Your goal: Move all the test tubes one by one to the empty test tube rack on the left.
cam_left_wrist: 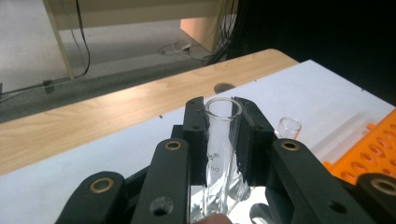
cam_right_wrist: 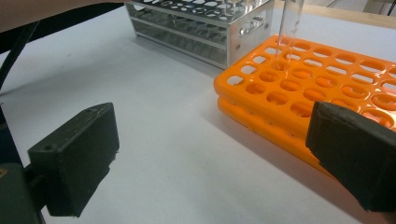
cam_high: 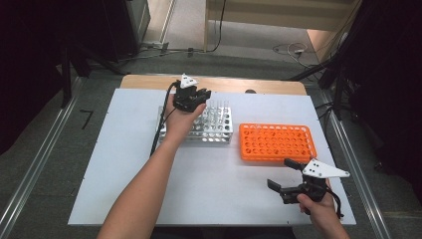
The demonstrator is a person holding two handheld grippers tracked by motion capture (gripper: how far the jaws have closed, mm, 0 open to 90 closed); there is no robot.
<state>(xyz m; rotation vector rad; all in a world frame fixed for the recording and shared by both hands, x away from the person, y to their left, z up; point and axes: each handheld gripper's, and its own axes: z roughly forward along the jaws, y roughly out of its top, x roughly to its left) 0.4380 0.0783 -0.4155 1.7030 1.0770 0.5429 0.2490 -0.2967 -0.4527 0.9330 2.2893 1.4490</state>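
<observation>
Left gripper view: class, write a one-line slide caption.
Left gripper clamps a clear glass tube above the white table.

Centre of white rectangular tabletop (cam_high: pixel 124 164): silver metal test-tube rack (cam_high: pixel 219 130) at left, orange plastic test-tube rack (cam_high: pixel 276 143) just beside it at right, the two apart, a clear glass test tube (cam_right_wrist: pixel 288 28) upright in the orange rack's near-left holes as seen in the right gripper view. Above the metal rack's left end: left gripper (cam_high: pixel 191 97), a second clear glass tube (cam_left_wrist: pixel 221 140) upright between its jaws. Near-right corner of the tabletop, in front of the orange rack: right gripper (cam_high: pixel 286 180), nothing between its jaws.
</observation>
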